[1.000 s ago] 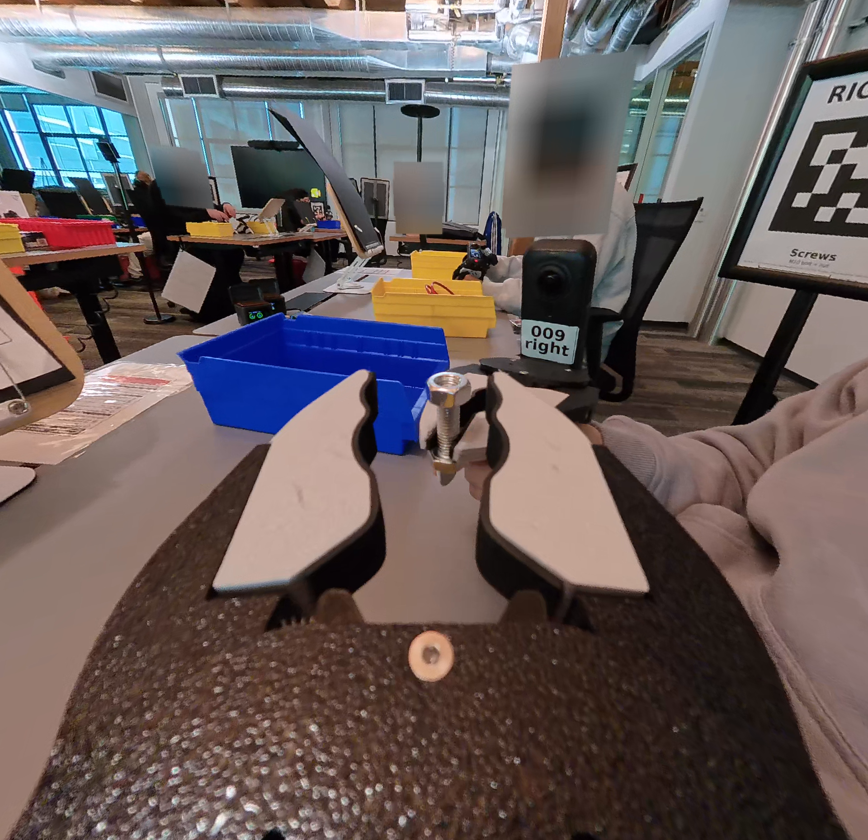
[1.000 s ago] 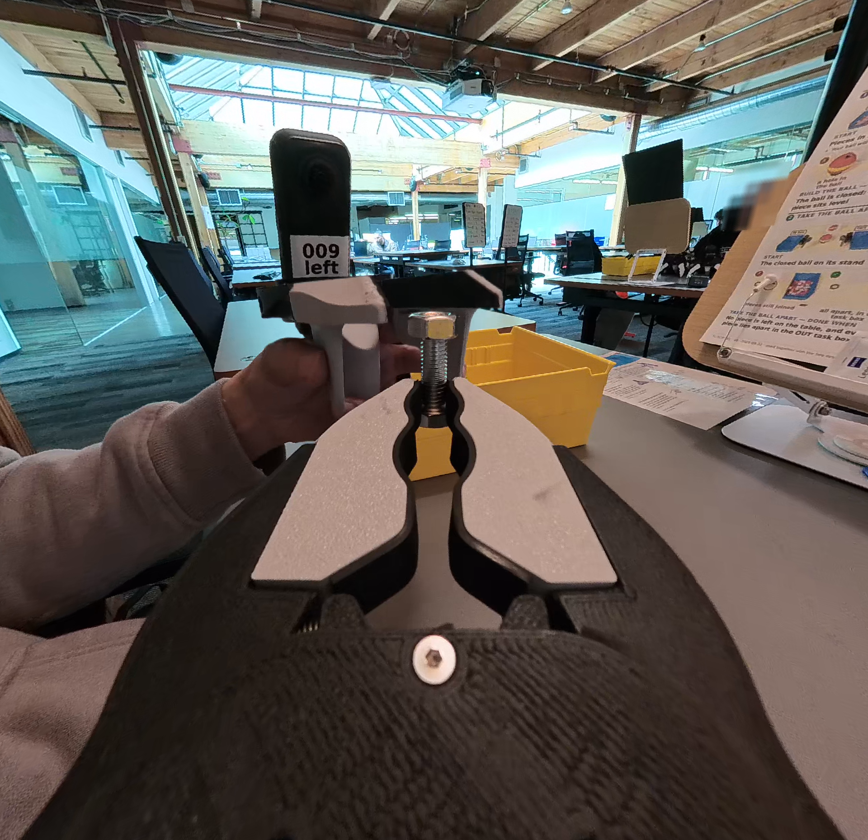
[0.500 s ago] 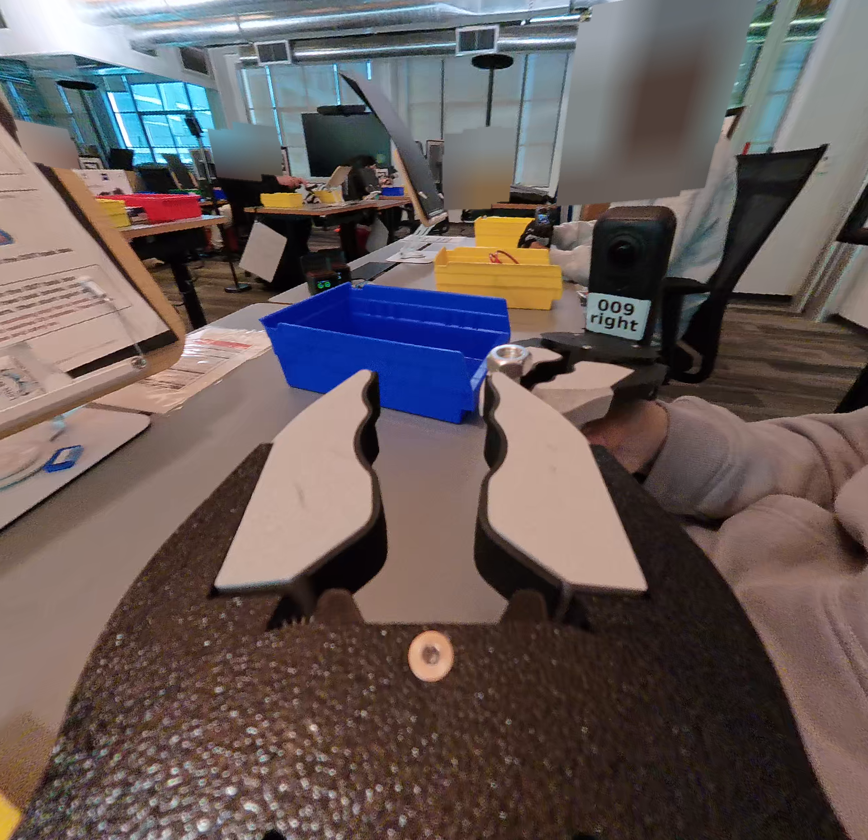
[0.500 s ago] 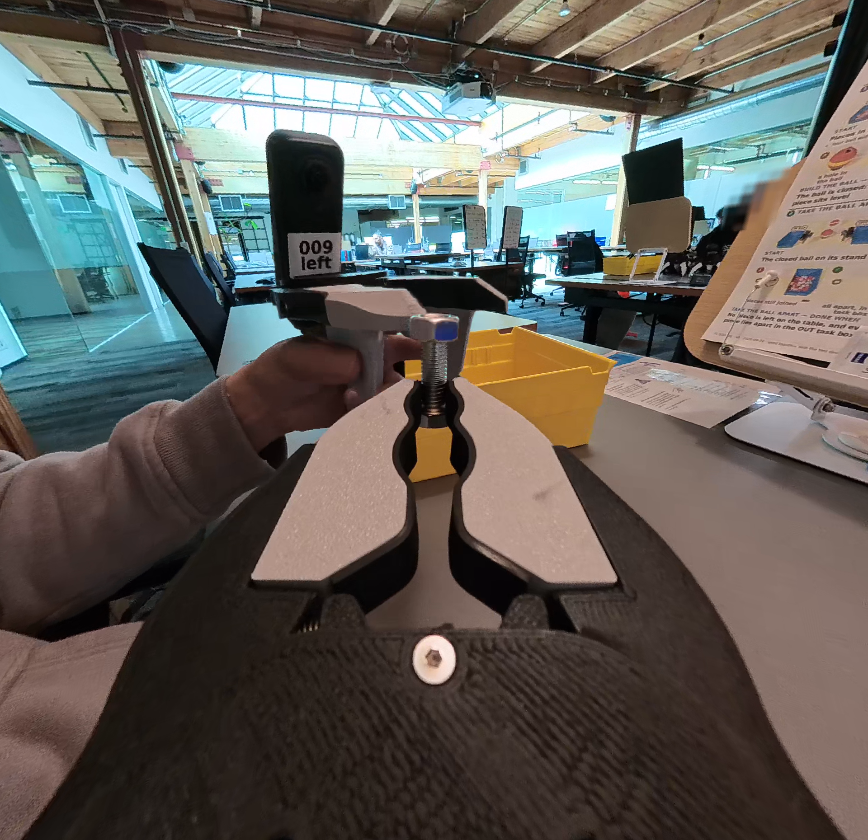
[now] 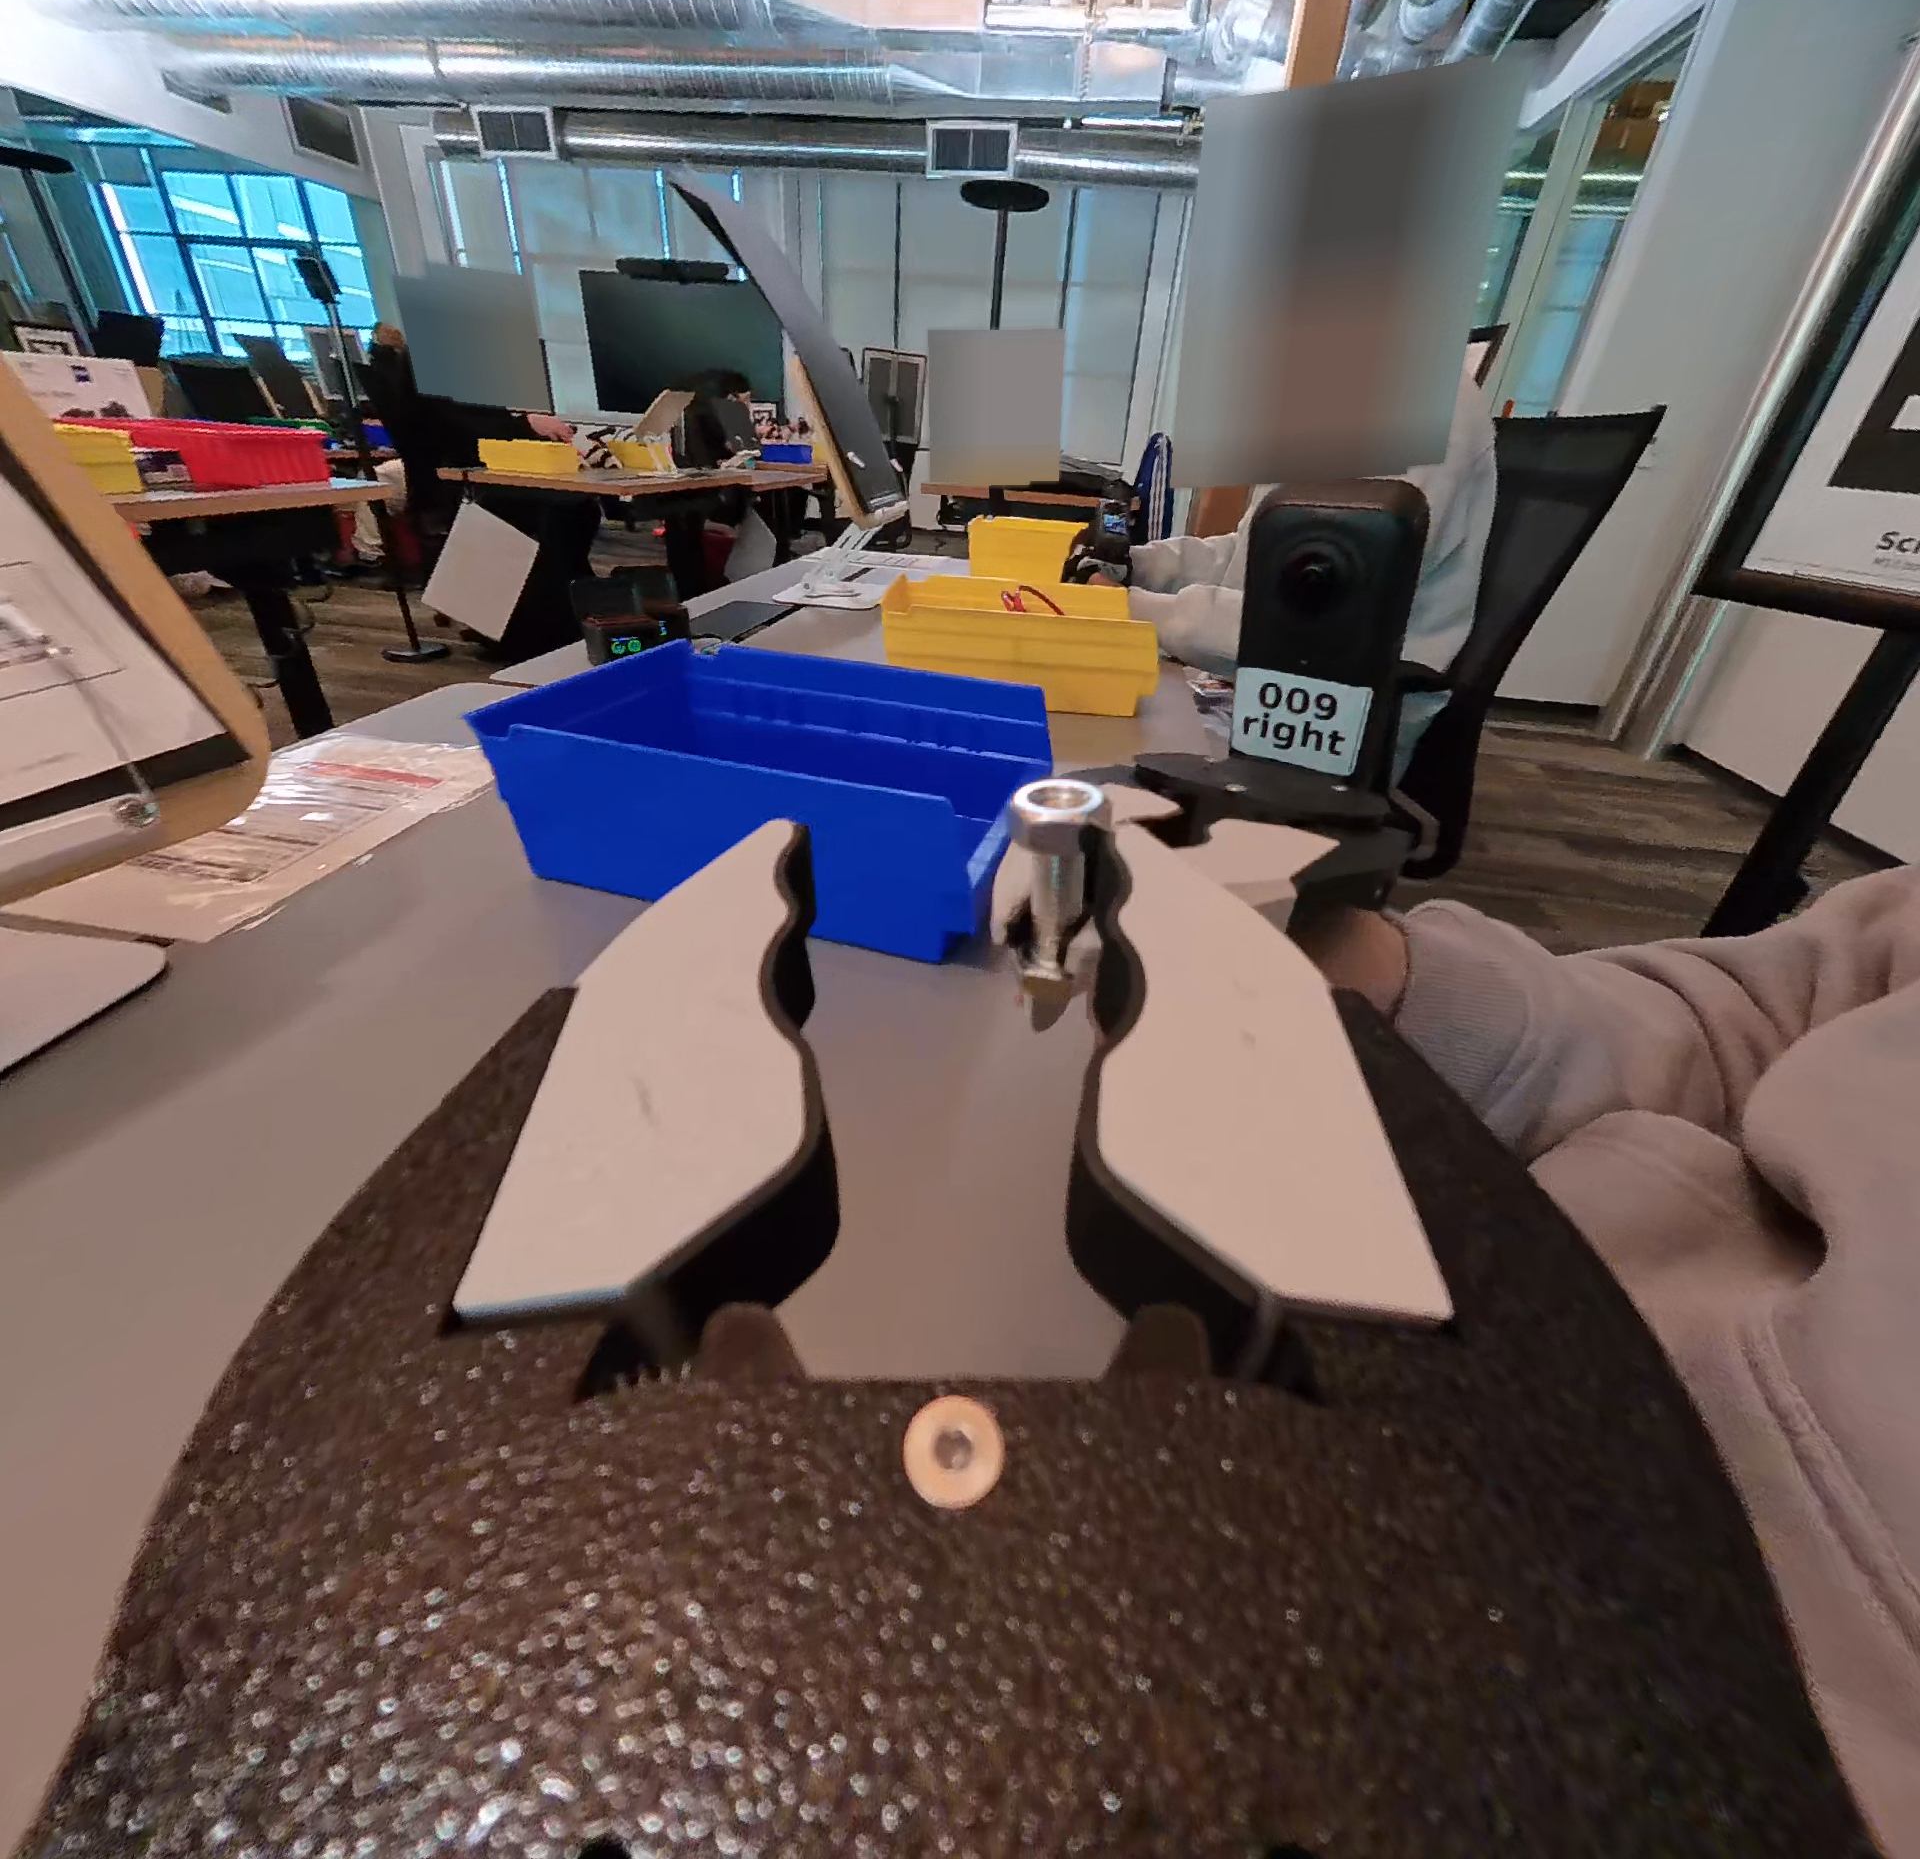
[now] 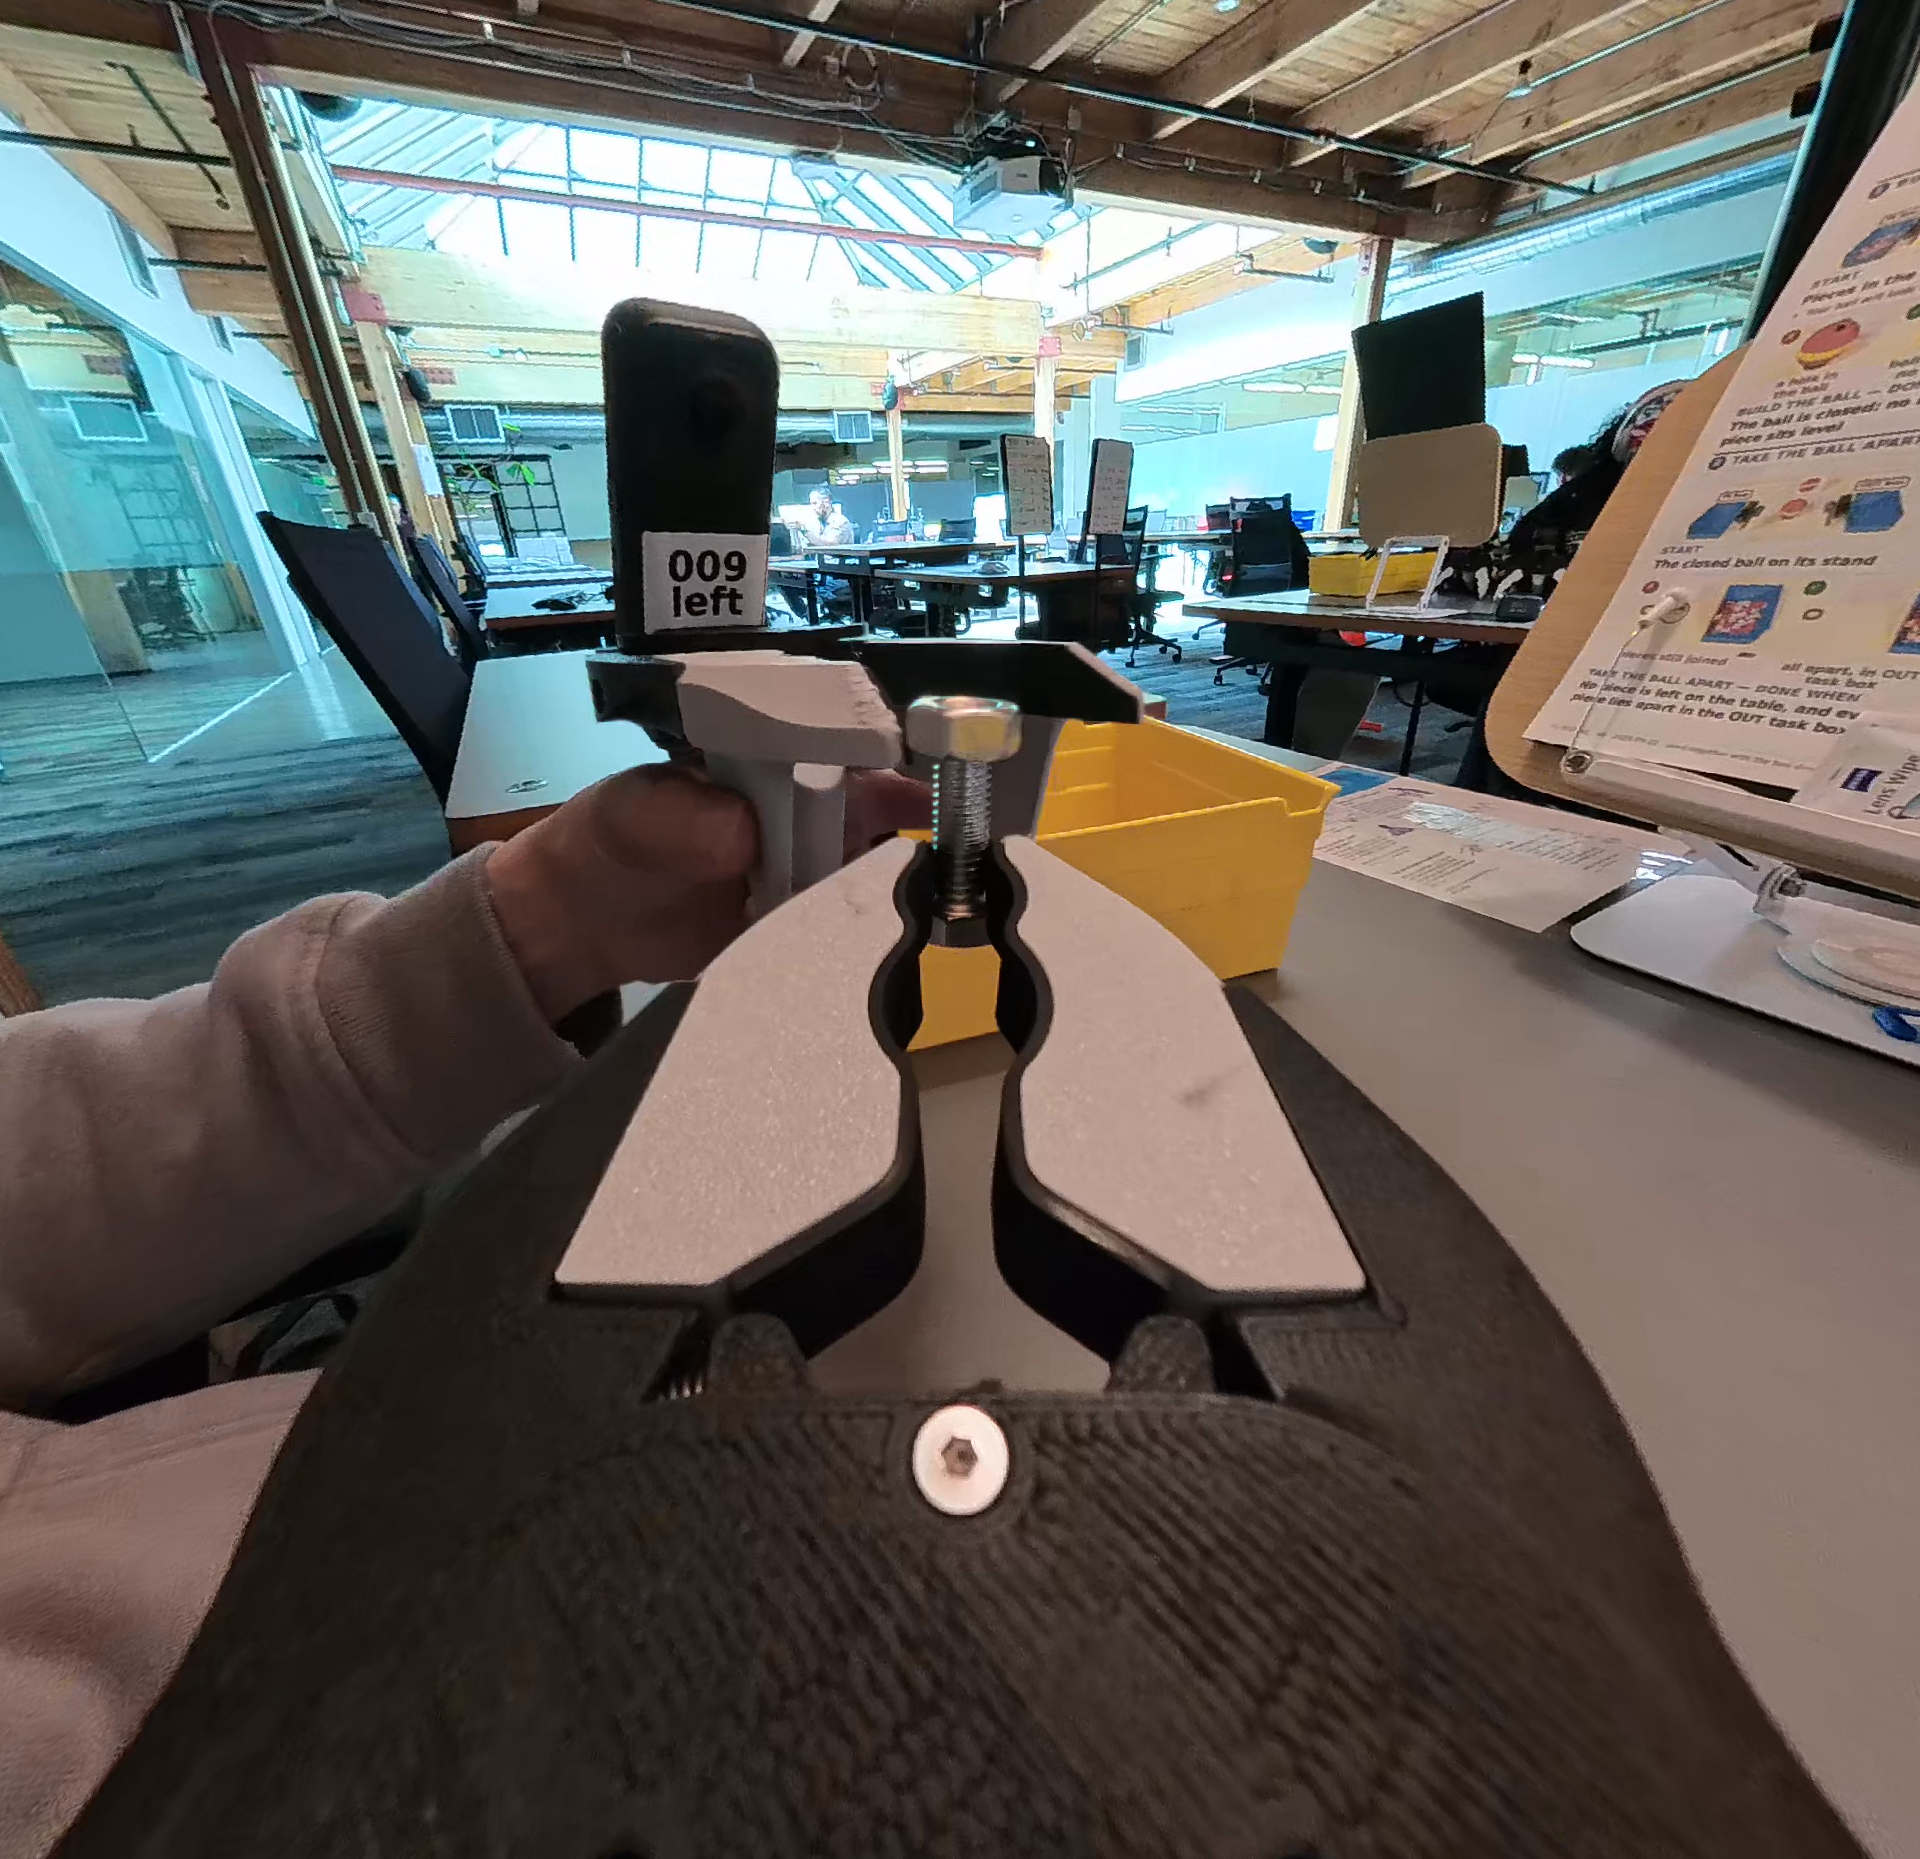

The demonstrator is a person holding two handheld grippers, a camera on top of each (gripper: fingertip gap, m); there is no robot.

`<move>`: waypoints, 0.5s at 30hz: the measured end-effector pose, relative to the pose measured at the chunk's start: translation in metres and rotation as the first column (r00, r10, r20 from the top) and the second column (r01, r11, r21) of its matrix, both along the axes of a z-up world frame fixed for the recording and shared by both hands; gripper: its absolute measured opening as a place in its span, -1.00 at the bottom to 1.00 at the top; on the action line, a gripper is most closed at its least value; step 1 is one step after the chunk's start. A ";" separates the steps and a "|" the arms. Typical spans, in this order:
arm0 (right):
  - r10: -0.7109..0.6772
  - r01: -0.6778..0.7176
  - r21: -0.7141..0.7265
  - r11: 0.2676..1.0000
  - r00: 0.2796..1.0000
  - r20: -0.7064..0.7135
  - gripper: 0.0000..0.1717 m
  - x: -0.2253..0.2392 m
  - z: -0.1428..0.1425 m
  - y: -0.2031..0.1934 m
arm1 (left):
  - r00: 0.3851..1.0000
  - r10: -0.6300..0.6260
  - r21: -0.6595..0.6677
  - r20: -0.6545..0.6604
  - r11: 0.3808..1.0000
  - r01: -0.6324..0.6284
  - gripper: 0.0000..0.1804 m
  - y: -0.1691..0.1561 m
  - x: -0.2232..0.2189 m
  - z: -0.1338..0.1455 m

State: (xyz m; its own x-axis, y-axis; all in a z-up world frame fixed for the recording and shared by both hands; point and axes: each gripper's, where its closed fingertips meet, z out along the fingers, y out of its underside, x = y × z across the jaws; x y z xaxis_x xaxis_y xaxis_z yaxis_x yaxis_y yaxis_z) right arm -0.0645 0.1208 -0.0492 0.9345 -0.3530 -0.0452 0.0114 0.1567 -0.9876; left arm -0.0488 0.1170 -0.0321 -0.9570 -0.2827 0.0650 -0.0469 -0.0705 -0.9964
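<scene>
My right gripper is shut on the lower end of a silver bolt and holds it upright above the grey table. A hex nut sits at the bolt's top end. My left gripper is open. The bolt stands just inside the left gripper's right finger, with a wide gap to its left finger. In the right wrist view the left gripper's fingers flank the nut without gripping it.
A blue bin stands on the table beyond my left gripper, with a yellow bin farther back. Another yellow bin stands behind the bolt. A document stand and paper sheets lie at the sides. A person's sleeve is at right. Less than 4 cm separates the two grippers' tips.
My left gripper's jaws have opened wider and it has shifted about the bolt's top. My right gripper has kept its hold on the bolt.
</scene>
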 end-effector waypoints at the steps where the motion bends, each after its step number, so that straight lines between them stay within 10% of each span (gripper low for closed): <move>1: 0.005 -0.005 0.001 1.000 1.000 0.000 -0.90 0.000 0.000 -0.001 | 1.000 0.019 0.003 -0.004 1.000 -0.019 -0.46 0.005 0.003 -0.001; 15: 0.006 -0.006 -0.011 1.000 1.000 0.008 -0.90 -0.003 0.000 0.002 | 1.000 -0.014 -0.016 -0.016 1.000 0.014 -0.47 -0.008 -0.005 0.003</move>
